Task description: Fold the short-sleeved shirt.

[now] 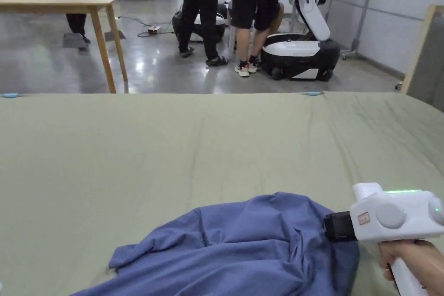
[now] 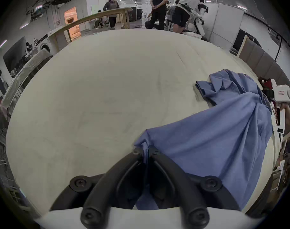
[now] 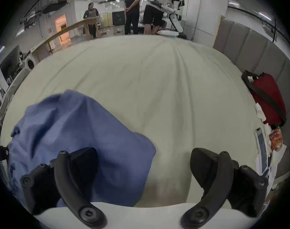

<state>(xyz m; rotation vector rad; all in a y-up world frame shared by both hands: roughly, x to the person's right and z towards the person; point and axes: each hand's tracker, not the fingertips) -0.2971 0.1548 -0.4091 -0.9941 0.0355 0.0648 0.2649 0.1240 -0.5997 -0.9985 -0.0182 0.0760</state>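
1. A blue shirt [image 1: 243, 249] is seen crumpled on the near part of a table [image 1: 173, 149] covered in green cloth.
2. The left gripper [image 2: 145, 151] is clamped on a shirt edge, with cloth pinched between both jaws.
3. The right gripper [image 3: 144, 164] is held at the shirt's right side, jaws wide apart, nothing gripped.
4. A red bag [image 3: 268, 100] is seen off the table's right edge.

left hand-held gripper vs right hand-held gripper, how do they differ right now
The left hand-held gripper has its jaws closed together, pinching an edge of the blue shirt; the right hand-held gripper has its jaws spread wide and grips nothing. Shirt cloth runs between the left one's jaws, while it only lies under the right one's left jaw. Both hover over the green-covered table.
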